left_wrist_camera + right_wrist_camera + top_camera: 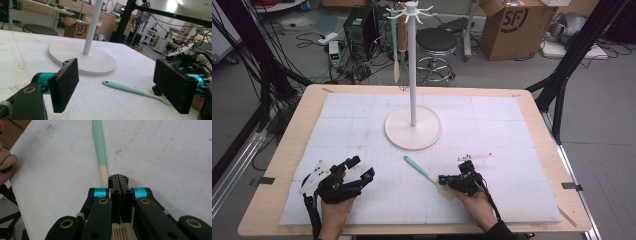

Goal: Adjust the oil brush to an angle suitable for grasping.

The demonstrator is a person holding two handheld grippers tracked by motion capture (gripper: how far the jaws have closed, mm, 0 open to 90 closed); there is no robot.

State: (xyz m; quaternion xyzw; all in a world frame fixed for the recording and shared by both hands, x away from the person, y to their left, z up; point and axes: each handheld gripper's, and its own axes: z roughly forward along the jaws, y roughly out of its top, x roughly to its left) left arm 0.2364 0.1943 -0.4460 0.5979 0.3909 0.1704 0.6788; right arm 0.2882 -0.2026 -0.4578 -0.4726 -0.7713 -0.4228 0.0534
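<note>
Spatula (424, 172) lies flat on the mat (512, 130) before the stand (413, 127); right gripper (447, 181) pinches its cream neck, left gripper (362, 170) spread. Judged best: lift level, squeezing firmly.

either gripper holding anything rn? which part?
Right gripper is shut on the slotted spatula, clamped on the cream neck just above its slotted blade; the mint handle lies free on the white mat. Left gripper is open, holding nothing.
</note>
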